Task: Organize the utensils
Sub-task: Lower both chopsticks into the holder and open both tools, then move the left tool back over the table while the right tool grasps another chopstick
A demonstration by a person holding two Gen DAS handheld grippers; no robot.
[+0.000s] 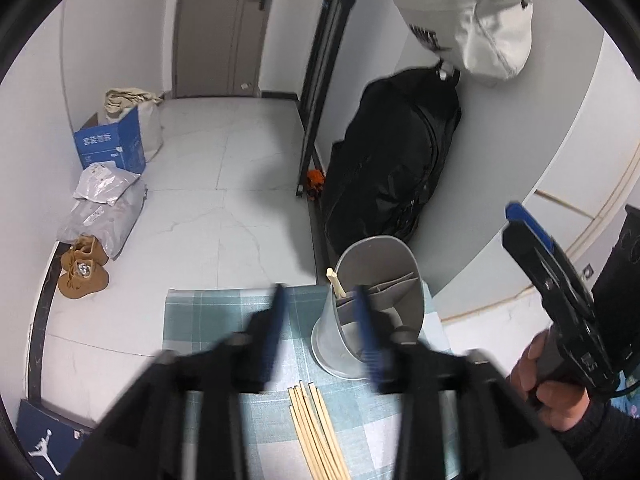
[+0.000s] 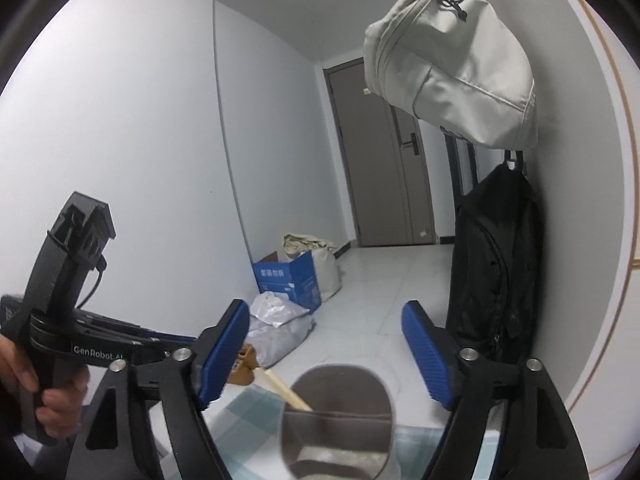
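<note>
**Chopsticks lie just below the left jaws, pointing toward the holder**

The loose chopsticks (image 1: pixel 316 432) lie in a bundle on the checked cloth of the worktop (image 1: pixel 208 312), their long axis running from the near edge of the left wrist view up toward the grey holder (image 1: pixel 372 304). They sit just beneath and between the two fingers of the left gripper (image 1: pixel 320 332), a little nearer its right finger. The holder stands just beyond their far tips, and one stick (image 1: pixel 335 283) already leans in its left compartment, its end poking above the rim.

The left jaws are released, partly parted, with nothing between the pads; the view is blurred, but no stick is gripped. The right gripper (image 2: pixel 326 352) is also released, its blue pads spread wide and empty. It hangs higher, looking almost level across the top of the holder (image 2: pixel 336 412), well above the bundle.

So the left hand looks the nearer one to the sticks. Judging from this layout, the next pick calls for the left jaws to drop onto the bundle and close across the sticks' width, not along their length. The pads appear already set roughly crosswise to them. The risk is pinching several sticks at once, since they lie touching and slightly fanned.
</note>
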